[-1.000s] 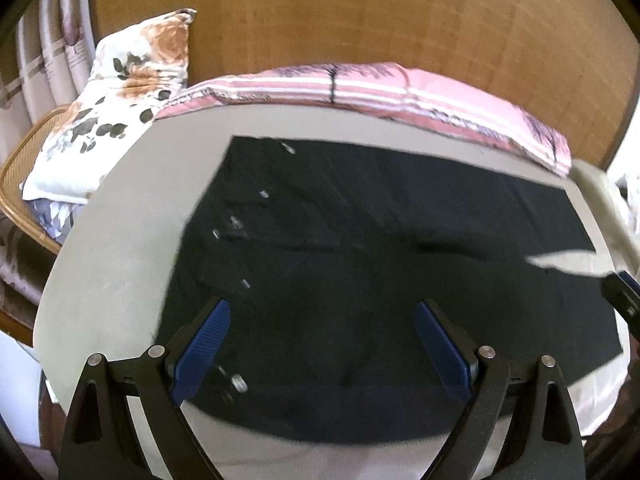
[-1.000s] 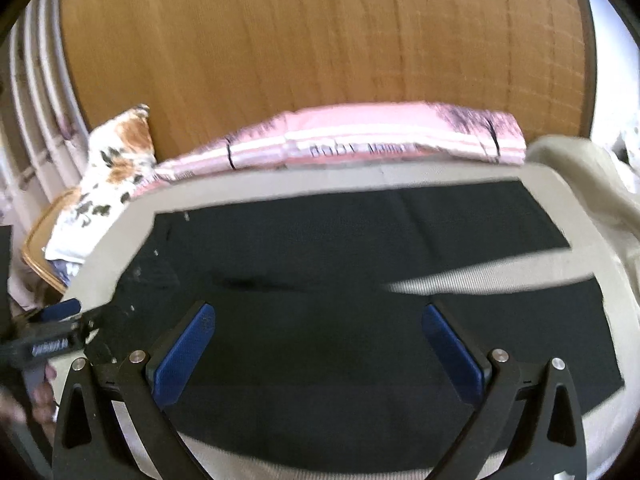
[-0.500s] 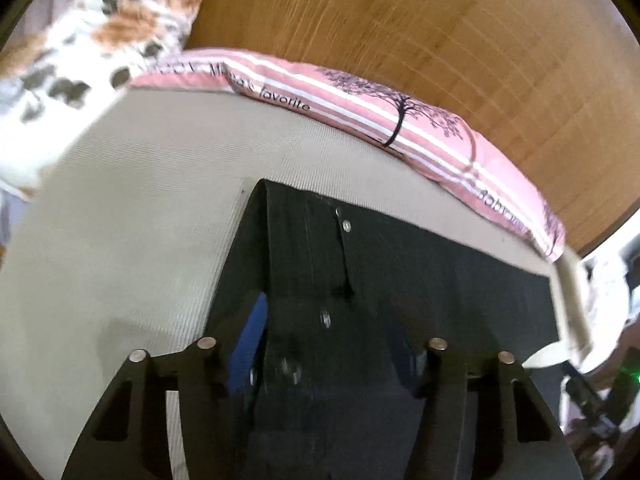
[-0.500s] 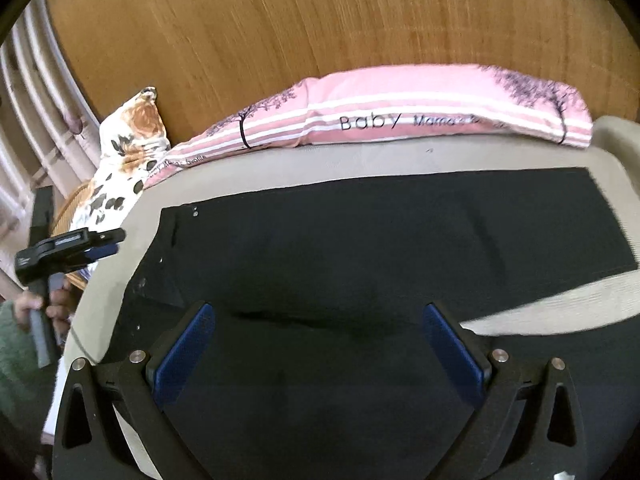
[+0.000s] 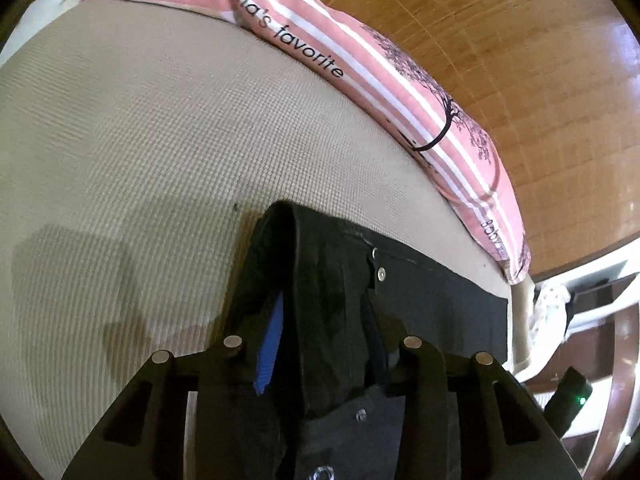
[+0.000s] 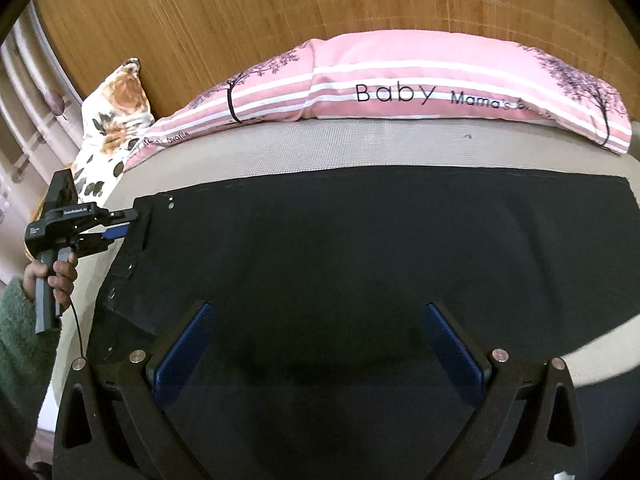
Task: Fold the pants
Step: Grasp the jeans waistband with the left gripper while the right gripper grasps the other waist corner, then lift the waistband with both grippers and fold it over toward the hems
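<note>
Black pants (image 6: 360, 248) lie flat on a beige bed (image 6: 320, 148), waistband to the left, legs running right. In the left wrist view my left gripper (image 5: 324, 344) is shut on the far corner of the pants' waistband (image 5: 320, 280), which bunches between its blue pads. The left gripper also shows in the right wrist view (image 6: 120, 226), at the waistband's far left corner. My right gripper (image 6: 316, 344) is open and empty above the middle of the pants.
A pink striped pillow (image 6: 400, 84) lies along the far edge of the bed against a wooden headboard (image 6: 280, 8). A floral pillow (image 6: 116, 120) sits at the far left. A bare strip of the bed (image 6: 600, 348) shows between the pant legs at the right.
My left gripper has moved to the far waistband corner and shut on it. My right gripper has stayed open and drifted left over the pants.
</note>
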Tool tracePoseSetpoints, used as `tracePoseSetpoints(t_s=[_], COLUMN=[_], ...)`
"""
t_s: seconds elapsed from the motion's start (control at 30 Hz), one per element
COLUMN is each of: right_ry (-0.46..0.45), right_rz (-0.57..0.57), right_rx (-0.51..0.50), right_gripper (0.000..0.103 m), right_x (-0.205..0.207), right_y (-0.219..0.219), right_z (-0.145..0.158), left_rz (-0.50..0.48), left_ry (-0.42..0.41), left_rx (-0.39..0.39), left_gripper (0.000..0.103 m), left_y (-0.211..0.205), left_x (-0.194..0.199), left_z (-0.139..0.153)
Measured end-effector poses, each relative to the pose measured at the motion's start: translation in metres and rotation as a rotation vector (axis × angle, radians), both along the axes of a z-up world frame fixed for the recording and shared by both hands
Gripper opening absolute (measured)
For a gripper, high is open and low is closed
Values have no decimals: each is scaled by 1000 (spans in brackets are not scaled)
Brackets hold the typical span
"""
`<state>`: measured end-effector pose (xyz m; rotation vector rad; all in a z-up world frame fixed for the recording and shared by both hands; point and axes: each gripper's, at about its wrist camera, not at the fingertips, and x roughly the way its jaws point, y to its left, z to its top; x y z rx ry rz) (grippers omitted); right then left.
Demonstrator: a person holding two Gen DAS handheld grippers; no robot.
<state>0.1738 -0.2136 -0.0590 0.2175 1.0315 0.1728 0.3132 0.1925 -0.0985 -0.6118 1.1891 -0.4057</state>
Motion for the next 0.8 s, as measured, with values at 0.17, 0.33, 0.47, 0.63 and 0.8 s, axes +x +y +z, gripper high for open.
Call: tracePoseSetpoints(t_s=[0.17, 0.33, 0.47, 0.63, 0.8], right_ry=[4, -12, -10, 12, 76], right_rz=[31, 105, 225, 339, 485], right_rx=[-2, 8, 9, -38, -10], right_gripper=[103, 103, 103, 103, 102], right_x=[18, 38, 63, 98, 141], right_y=[3, 7, 9, 3, -11], right_z=[-6, -5, -8, -16, -24], left_rz=[-41, -89, -66, -32, -34], left_ry=[-25, -36, -33, -106, -258], left_rx=[-24, -41, -61, -29, -64], left_gripper=[34, 34, 34, 10, 8], left_y=[-8, -21, -20, -18, -25], left_x=[19, 37, 43, 26, -1], left_z=[-2, -8, -13, -4, 37])
